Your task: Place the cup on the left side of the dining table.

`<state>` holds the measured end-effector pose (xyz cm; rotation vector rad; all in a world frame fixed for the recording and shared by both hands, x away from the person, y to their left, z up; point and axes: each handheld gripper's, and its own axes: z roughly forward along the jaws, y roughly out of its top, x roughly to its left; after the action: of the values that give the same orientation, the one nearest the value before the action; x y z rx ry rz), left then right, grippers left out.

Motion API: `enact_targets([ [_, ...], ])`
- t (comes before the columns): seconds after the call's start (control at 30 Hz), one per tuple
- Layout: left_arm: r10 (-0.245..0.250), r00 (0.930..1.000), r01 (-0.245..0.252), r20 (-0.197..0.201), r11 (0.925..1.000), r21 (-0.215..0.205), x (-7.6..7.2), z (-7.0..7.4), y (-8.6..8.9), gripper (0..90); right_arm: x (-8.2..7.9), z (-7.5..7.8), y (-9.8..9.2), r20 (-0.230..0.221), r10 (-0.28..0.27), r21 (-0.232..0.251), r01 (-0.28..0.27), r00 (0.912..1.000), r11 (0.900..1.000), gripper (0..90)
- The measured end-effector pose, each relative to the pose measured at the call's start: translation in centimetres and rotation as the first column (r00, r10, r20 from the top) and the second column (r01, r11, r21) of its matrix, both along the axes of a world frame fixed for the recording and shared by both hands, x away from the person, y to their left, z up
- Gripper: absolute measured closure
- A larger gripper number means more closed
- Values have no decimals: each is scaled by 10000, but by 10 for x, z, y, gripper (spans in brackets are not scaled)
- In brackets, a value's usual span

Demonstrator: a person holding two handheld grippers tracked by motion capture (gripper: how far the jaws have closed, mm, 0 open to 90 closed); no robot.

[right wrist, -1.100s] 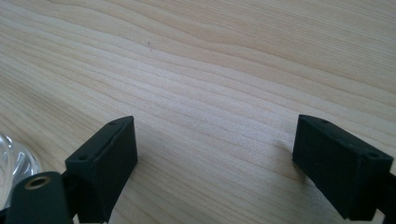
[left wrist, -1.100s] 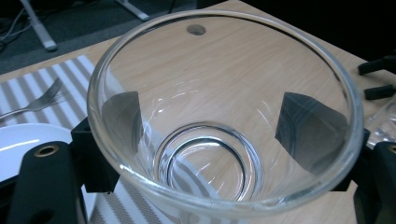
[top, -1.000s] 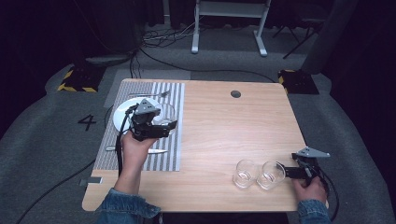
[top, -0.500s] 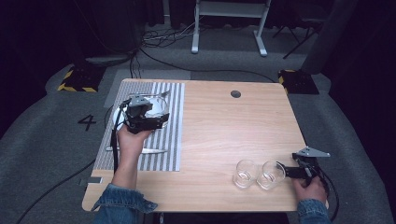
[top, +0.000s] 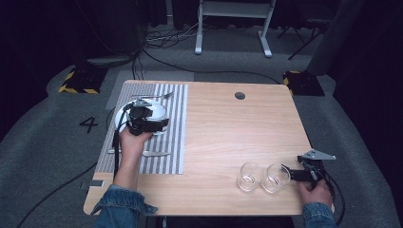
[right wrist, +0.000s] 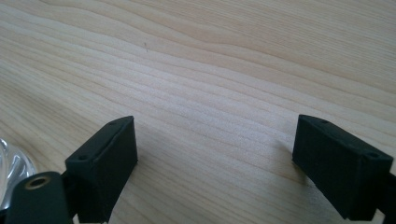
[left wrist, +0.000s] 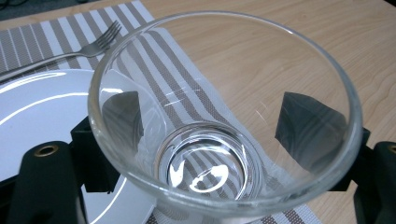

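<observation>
I noted fork [left wrist: 100,43] and white plate [left wrist: 42,112] close by; left gripper [top: 142,121] clenched the glass bowl [left wrist: 224,116] above the plate's edge.

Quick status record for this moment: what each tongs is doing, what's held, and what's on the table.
left tongs: shut on the glass bowl, one jaw on each side of its wall
bowl position: above the edge of the white plate and the striped placemat
fork: on the placemat beyond the plate
right tongs: open, nothing between the jaws, over bare wooden table
two glasses: upright near the table's front edge, side by side, just left of the right tongs in the high view
</observation>
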<state>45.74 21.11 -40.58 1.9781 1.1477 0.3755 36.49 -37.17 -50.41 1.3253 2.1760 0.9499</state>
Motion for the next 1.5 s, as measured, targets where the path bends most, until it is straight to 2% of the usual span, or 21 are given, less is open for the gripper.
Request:
enact_targets([
  [0.17,-367,9984,383,-433,9986,373,5,-8,-11,203,0,0,0,0,-1,0,1,10000,10000,142],
  [0.27,-592,9955,647,-738,9951,742,7,-13,-17,203,0,0,0,-2,-1,4,1,10000,10000,142],
  [0.37,-777,9917,871,-1026,9921,905,9,-18,-22,203,0,0,0,-3,-7,5,7,10000,10000,142],
  [0.5,-865,9881,1022,-1269,9871,1235,12,-25,-28,203,0,0,0,-3,-8,3,8,10000,10000,142],
  [0.6,-915,9862,1099,-1379,9850,1329,14,-29,-30,203,0,0,0,0,-7,3,7,10000,10000,142],
  [0.63,-931,9830,1150,-1580,9841,1354,15,-33,-32,202,0,0,0,0,-6,3,6,10000,10000,142],
  [0.73,-1000,9793,1272,-1760,9804,1507,17,-37,-35,203,0,0,0,0,-5,2,5,10000,10000,142],
  [0.77,-948,9792,1223,-1794,9812,1491,17,-39,-36,203,0,0,0,3,-3,-2,3,10000,10000,142],
  [1.0,-770,9798,1131,-1843,9745,1940,20,-45,-37,202,0,0,0,0,-7,0,7,10000,10000,142],
  [1.1,-735,9792,1083,-1891,9775,1810,20,-45,-35,201,0,0,0,0,-7,0,7,10000,10000,142],
  [1.27,-567,9773,859,-2042,9868,1373,18,-45,-30,191,0,0,0,0,-9,-1,9,10000,10000,142],
  [1.4,-741,9772,1079,-1992,9805,1643,14,-44,-33,174,0,0,0,0,-8,0,8,10000,10000,142],
  [1.47,-642,9788,1021,-1943,9760,1922,12,-43,-35,170,0,0,0,-1,-10,3,10,10000,10000,142],
  [1.5,-573,9802,947,-1897,9763,1946,11,-43,-35,169,0,0,0,1,-8,-2,8,10000,10000,142],
])
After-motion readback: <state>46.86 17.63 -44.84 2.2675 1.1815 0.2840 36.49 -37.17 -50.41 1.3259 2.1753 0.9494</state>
